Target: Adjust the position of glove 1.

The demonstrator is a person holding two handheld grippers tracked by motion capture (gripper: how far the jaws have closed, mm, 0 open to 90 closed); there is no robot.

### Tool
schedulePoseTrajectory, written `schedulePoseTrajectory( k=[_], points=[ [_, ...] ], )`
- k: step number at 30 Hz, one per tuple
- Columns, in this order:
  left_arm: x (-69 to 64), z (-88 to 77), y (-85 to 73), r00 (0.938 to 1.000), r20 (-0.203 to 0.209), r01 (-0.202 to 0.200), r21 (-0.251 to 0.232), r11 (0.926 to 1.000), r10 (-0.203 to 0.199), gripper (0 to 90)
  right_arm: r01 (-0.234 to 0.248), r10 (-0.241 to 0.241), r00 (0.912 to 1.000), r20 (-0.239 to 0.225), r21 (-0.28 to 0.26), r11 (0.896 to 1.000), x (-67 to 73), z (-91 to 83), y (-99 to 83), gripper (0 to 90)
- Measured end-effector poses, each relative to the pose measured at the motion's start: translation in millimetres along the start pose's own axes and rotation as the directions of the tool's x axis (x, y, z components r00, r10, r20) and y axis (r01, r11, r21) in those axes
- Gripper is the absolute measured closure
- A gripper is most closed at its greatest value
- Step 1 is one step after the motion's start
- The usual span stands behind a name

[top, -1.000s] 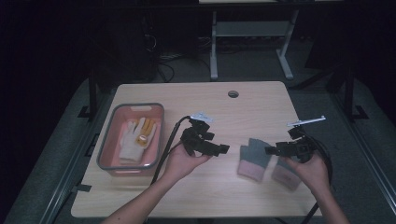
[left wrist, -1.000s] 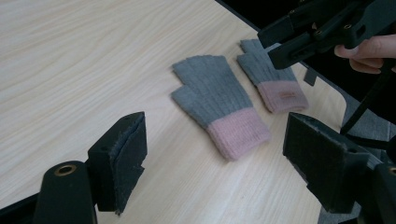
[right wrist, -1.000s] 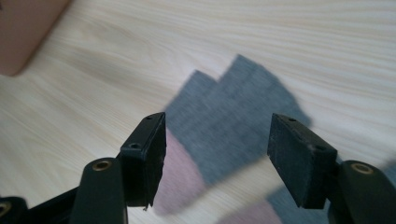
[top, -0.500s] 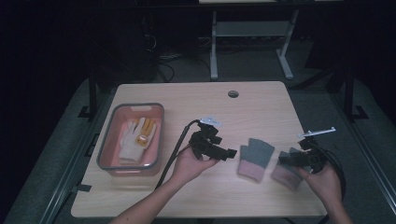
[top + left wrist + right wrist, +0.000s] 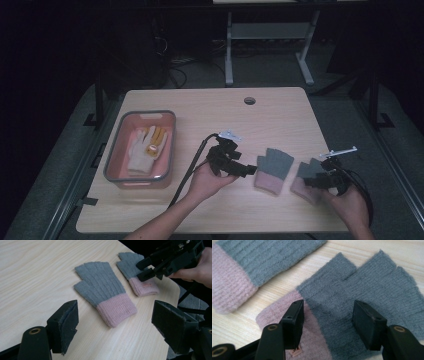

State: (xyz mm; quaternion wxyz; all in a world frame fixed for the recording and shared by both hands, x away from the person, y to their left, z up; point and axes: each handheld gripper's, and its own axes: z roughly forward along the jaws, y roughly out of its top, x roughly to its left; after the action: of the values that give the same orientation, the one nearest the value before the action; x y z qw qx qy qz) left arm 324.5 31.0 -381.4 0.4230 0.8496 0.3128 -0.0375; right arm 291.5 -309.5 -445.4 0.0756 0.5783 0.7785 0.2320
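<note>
right gripper (image 5: pixel 312 180): nearest the person at the table's right front corner, held in the right hand (image 5: pixel 350 205); it sits low over the right glove, and its jaws, which have just been closing, stand apart with the knit between them, the pads not yet pressing on it as far as the right gripper view shows
right glove (image 5: pixel 367 297): grey with a pink cuff, flat on the wood, cuff toward the person; the left jaw is over the pink cuff, the right jaw over the grey palm; a small tag shows at the cuff edge
left gripper (image 5: pixel 247 171): held in the left hand (image 5: pixel 207 180) near the middle of the front edge, pointing level toward the left glove; jaws wide apart with nothing between them, tips just short of the cuff
left glove (image 5: pixel 105 293): same grey and pink, lying flat just beside the right glove but apart from it, fingers pointing away from the person
table (image 5: pixel 280 115): pale wood with a round cable hole (image 5: pixel 249 100) near the far edge
bin (image 5: pixel 112 165): pink with a grey rim, on the table's left side well apart from both grippers; inside lies a white work glove (image 5: pixel 145 145) with yellow on it
</note>
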Motion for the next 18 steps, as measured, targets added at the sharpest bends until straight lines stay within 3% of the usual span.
schedulePoseTrajectory(
  k=[4,12,14,18],
  points=[
    [-1.8,2.7,-0.8,1.0,-0.001,-0.001,0.003,1.0,0.001,21.6,0.023,-0.023,0.9997,0.008,-0.009,1.0,3.1,2.5,-2.0,45.3],
    [-6.9,5.4,-1.5,1.0,0.005,-0.009,0.003,1.0,0.008,21.6,0.009,-0.01,0.9996,-0.025,-0.034,0.999,0.8,2.3,-5.3,56.5],
    [-8.2,5.6,-1.6,0.9999,0.005,-0.01,0.004,0.9999,0.01,21.6,0.022,-0.023,0.9987,-0.046,-0.034,0.999,-0.3,2.7,-4.5,65.3],
    [-8.5,6.1,-1.9,0.9999,0.006,-0.012,0.002,0.9999,0.012,21.6,0.01,-0.011,0.9986,-0.052,-0.02,1.0,1.0,3.3,-1.0,72.4]
  ],
)
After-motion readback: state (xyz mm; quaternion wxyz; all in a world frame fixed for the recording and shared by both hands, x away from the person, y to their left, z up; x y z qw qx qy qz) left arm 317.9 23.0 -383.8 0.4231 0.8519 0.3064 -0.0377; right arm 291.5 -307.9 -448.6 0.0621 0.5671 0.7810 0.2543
